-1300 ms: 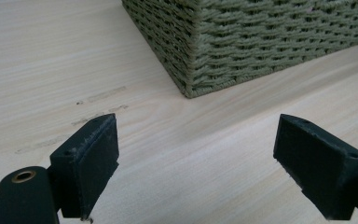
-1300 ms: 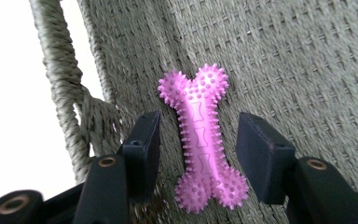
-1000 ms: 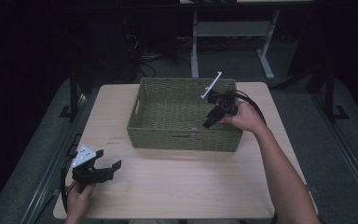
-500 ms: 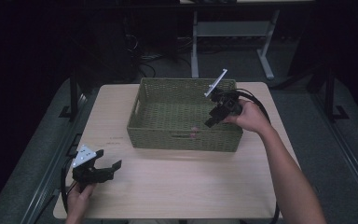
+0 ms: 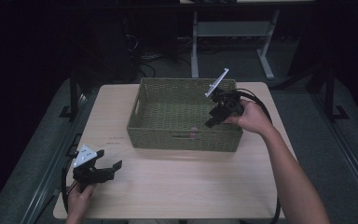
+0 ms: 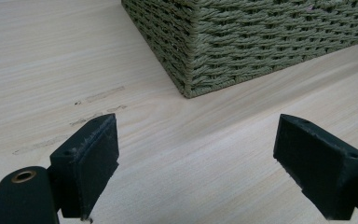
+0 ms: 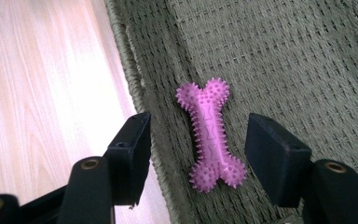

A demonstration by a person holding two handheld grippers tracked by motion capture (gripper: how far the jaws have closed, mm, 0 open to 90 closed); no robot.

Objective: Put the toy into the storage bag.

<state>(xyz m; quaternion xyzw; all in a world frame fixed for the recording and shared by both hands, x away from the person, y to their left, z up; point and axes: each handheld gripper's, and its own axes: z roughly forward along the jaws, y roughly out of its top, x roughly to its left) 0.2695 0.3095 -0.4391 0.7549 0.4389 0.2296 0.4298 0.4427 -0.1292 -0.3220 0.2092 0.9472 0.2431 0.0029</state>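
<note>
Right gripper (image 5: pixel 213 120) is held over the right half of the green woven basket (image 5: pixel 156 136), tilted down into it, jaws spread and holding nothing. In the right gripper view the gripper (image 7: pixel 196 140) looks onto a pink spiky bone-shaped toy (image 7: pixel 209 133) lying flat on the basket floor; the toy sits between the two black jaws as seen from that camera, closer to the basket's near wall (image 7: pixel 140 93), with clear gaps on both sides and no contact visible. Whether the jaws are level with the toy or above it cannot be told. In the high view the toy (image 5: pixel 193 133) shows as a small pink spot inside the basket at the near wall, just left of and nearer than the gripper tips. Left gripper (image 5: pixel 107 169) rests low at the near left corner of the light wood table (image 5: pixel 177 186), well apart from the basket, held by the person's left hand (image 5: pixel 81 198). Its jaws are wide apart and empty; the left gripper view has the gripper (image 6: pixel 196 168) looking across bare tabletop (image 6: pixel 168 186) toward the basket's corner (image 6: pixel 191 70). A black cable (image 5: pixel 261 105) loops from the right gripper past the person's right hand (image 5: pixel 251 119).
</note>
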